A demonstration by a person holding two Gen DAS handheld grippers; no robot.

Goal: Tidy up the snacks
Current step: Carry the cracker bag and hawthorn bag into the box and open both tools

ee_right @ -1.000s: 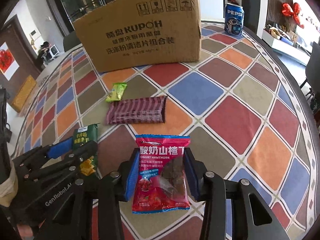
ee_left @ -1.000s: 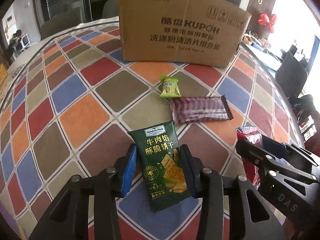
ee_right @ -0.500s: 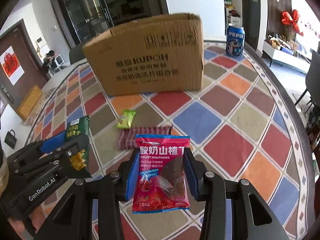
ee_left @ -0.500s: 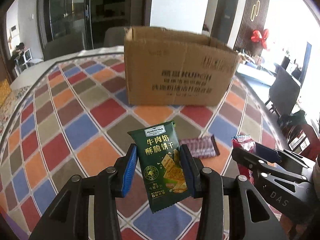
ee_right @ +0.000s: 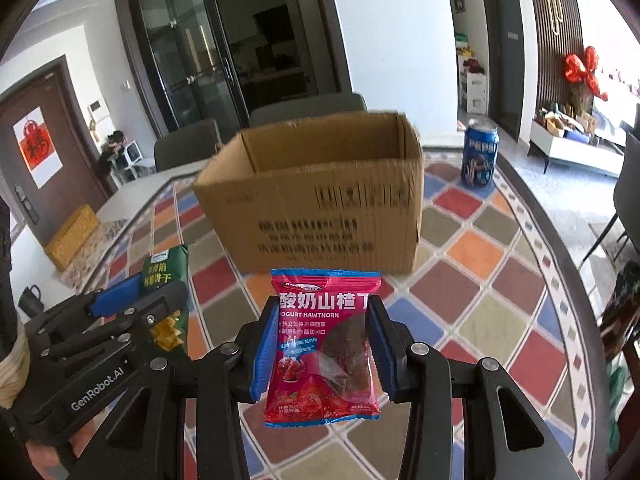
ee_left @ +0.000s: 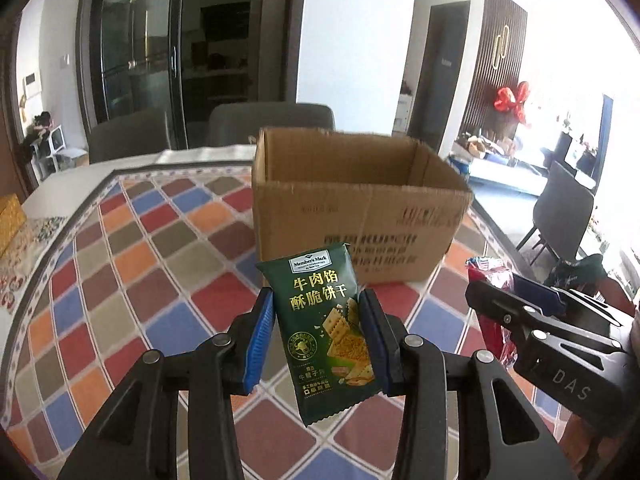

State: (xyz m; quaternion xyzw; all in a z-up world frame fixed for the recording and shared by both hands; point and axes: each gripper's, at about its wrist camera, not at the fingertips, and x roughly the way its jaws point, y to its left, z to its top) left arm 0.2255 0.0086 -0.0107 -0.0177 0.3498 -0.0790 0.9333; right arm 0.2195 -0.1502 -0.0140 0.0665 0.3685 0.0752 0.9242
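Note:
My left gripper (ee_left: 318, 340) is shut on a green cracker packet (ee_left: 326, 332) and holds it upright in the air, in front of the open cardboard box (ee_left: 352, 216). My right gripper (ee_right: 322, 350) is shut on a red yogurt hawthorn packet (ee_right: 324, 348), also lifted, facing the same box (ee_right: 320, 200). The box's open top is visible; its floor is hidden. Each gripper shows in the other's view: the right one (ee_left: 520, 320) at the right, the left one (ee_right: 132, 312) at the left. The other snacks on the table are out of sight.
The round table has a coloured diamond-pattern cloth (ee_left: 160, 264). A blue Pepsi can (ee_right: 479, 158) stands right of the box. Grey chairs (ee_left: 272, 120) stand behind the table, another chair (ee_left: 564, 208) at the right. A yellow box (ee_right: 72, 236) lies far left.
Both grippers have risen with their packets and now look over the box's front wall into its open top. The green candy and brown packet have dropped out of view.

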